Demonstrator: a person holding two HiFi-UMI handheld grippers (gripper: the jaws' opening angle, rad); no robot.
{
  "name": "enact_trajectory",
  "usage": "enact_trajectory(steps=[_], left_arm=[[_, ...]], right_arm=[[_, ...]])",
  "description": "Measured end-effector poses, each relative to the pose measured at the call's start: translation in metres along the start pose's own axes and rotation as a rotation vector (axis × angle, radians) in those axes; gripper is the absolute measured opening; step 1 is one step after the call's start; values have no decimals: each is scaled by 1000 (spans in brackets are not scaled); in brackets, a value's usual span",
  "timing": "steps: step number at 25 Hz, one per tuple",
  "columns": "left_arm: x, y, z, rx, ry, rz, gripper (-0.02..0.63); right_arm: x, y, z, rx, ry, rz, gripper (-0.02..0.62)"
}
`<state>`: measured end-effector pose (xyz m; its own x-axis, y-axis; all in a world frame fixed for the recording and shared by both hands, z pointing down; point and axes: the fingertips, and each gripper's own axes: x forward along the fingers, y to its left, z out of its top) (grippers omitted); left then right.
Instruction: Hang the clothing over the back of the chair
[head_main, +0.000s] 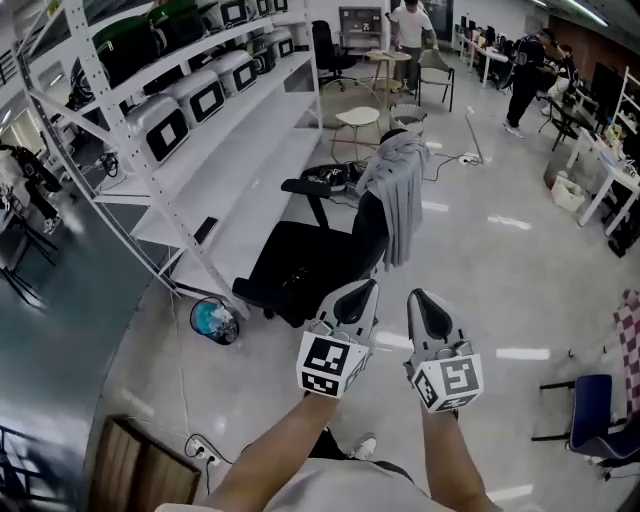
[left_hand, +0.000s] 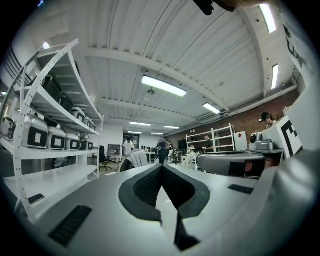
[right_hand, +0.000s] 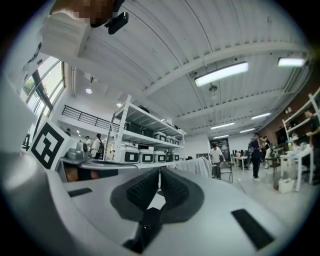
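A grey garment (head_main: 396, 190) hangs draped over the back of a black office chair (head_main: 305, 262) in the middle of the head view. Both grippers are held side by side in front of the chair, apart from it and the cloth. The left gripper (head_main: 362, 291) is shut with nothing between its pads. The right gripper (head_main: 419, 300) is likewise shut and empty. The left gripper view looks level past its jaws (left_hand: 162, 168) to the draped garment (left_hand: 134, 158) far off. In the right gripper view, the garment (right_hand: 198, 165) shows beyond the shut jaws (right_hand: 160, 173).
A white shelving rack (head_main: 215, 150) with several grey boxes runs along the left. A round blue object (head_main: 213, 320) and cables lie on the floor near the chair base. A blue chair (head_main: 597, 420) stands at the right. Stools, desks and people fill the far end.
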<state>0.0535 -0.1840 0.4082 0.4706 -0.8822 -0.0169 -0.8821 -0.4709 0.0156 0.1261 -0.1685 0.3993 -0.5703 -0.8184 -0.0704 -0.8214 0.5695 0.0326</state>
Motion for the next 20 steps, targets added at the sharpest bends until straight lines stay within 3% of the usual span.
enact_trajectory(steps=[5,11,20], left_arm=[[-15,-14,3,-5,8,20,7],[-35,-27,3,-2,6,-26,8],[-103,-2,1,-68,-40,-89,8]], right_arm=[[-23,8,2,29,8,-14,23],[-36,26,-1,27,40,-35,25],[-48,108,-9,12,87,-94,25]])
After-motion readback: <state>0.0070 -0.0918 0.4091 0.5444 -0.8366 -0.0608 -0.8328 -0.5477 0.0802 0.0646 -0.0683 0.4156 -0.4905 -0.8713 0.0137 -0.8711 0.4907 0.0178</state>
